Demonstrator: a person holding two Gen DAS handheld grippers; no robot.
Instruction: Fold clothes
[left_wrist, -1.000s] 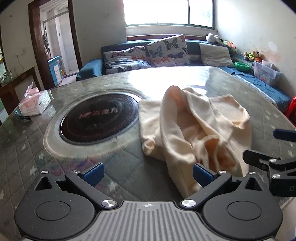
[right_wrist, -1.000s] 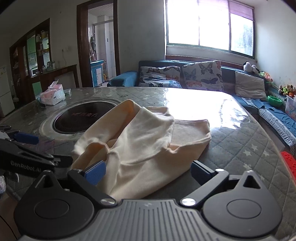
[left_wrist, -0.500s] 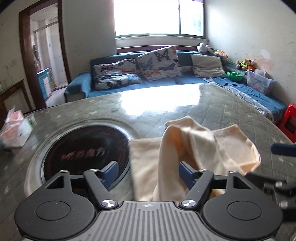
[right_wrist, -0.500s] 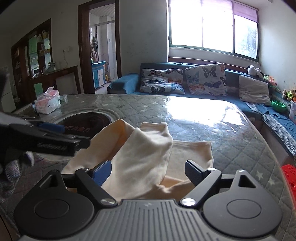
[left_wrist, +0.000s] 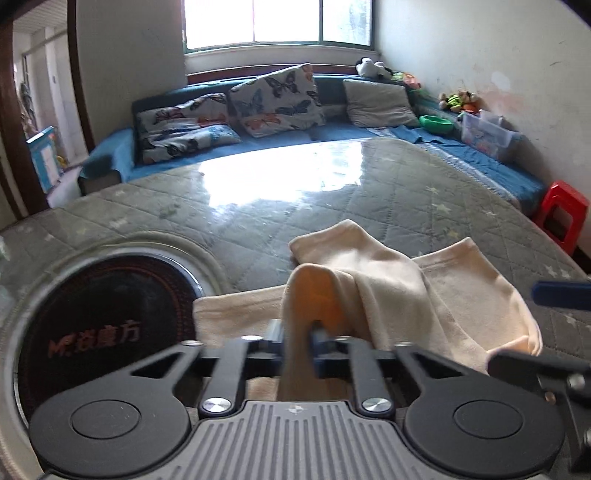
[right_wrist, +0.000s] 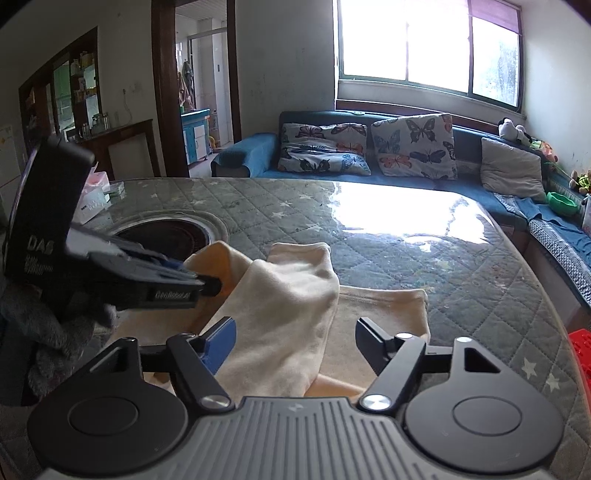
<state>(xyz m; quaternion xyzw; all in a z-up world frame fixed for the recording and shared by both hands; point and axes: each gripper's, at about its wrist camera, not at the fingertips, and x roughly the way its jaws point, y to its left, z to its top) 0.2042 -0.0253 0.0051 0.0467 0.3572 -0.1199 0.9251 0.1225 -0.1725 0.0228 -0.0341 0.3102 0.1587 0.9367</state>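
Now that my left gripper (left_wrist: 298, 341) has closed on a raised fold of the cream garment (right_wrist: 295, 291) bunched on the table (right_wrist: 461, 273), folding can proceed; my right gripper (right_wrist: 295, 341) stays wide open, empty.

Left gripper (left_wrist: 297, 338), open a second ago, is now clamping a raised fold of the cream garment (left_wrist: 369, 273) at lower centre.

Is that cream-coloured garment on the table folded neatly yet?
No. The cream garment is rumpled, one part pinched and lifted by the left hand-held gripper, the rest lying on the table.
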